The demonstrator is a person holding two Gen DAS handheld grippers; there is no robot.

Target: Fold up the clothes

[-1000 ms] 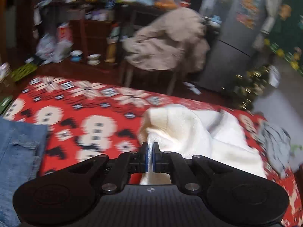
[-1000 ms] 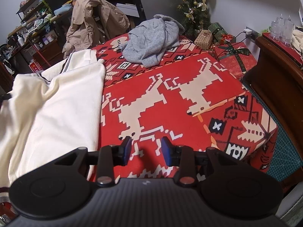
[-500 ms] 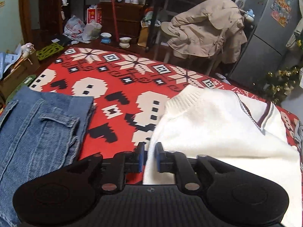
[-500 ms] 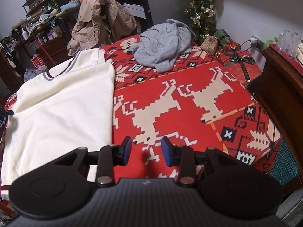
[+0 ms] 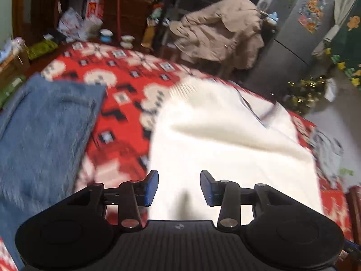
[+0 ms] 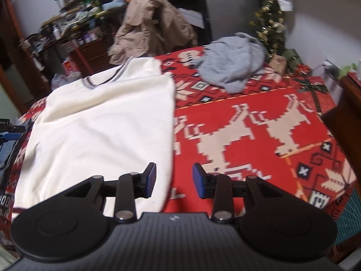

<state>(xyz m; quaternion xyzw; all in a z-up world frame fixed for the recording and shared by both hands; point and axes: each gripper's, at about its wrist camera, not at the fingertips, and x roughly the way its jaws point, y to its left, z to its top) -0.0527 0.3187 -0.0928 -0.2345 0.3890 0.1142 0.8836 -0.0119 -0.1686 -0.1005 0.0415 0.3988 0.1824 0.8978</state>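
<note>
A white knit sweater point(image 6: 101, 122) with a striped V-neck lies flat on the red patterned blanket point(image 6: 259, 135), its sleeves tucked in. My left gripper point(image 5: 179, 187) hovers open over the sweater point(image 5: 225, 149), near its left edge, holding nothing. Over the sweater's right edge near the hem, my right gripper point(image 6: 173, 180) stands open and empty. Part of the left gripper shows at the far left edge of the right wrist view.
Folded blue jeans point(image 5: 40, 135) lie left of the sweater. A crumpled grey garment point(image 6: 232, 67) sits at the bed's far side. Beyond are a chair draped with a beige coat point(image 5: 221, 33), a fridge point(image 5: 293, 40), cluttered shelves and a wooden cabinet point(image 6: 347, 113) at right.
My left gripper let go of the sweater's cloth and opened wide, and the sweater now lies flat. The right gripper shifted left toward the sweater's edge, still open.
</note>
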